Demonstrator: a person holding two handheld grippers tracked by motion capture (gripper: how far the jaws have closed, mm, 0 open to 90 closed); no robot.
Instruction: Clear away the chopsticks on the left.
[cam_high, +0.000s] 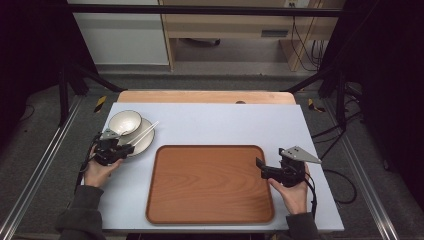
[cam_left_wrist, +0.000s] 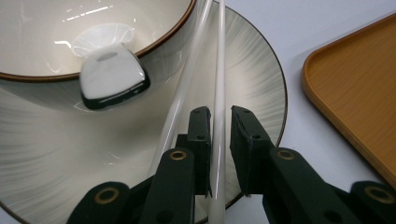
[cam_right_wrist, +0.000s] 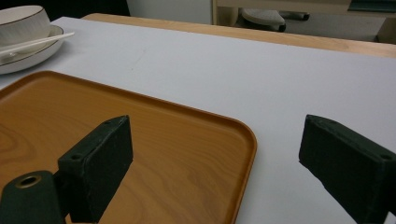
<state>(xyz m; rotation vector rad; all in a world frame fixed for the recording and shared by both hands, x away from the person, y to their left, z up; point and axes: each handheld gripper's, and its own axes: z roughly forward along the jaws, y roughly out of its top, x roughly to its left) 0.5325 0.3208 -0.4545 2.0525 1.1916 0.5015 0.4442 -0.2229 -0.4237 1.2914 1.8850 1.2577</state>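
We look along left gripper (cam_left_wrist: 219, 126); two black jaws nearly closed, one white chopstick (cam_left_wrist: 217, 93) between them; left jaw against it, sliver of gap at right jaw, so we cannot tell if pads press; second chopstick (cam_left_wrist: 183, 88) just left of first, outside jaws; both lie across grey streaked plate (cam_left_wrist: 56, 154); we note bowl (cam_left_wrist: 93, 28) with brown rim sitting on plate, upper left; wooden tray (cam_left_wrist: 355, 102) at right, apart from plate, on pale table (cam_left_wrist: 299, 28).
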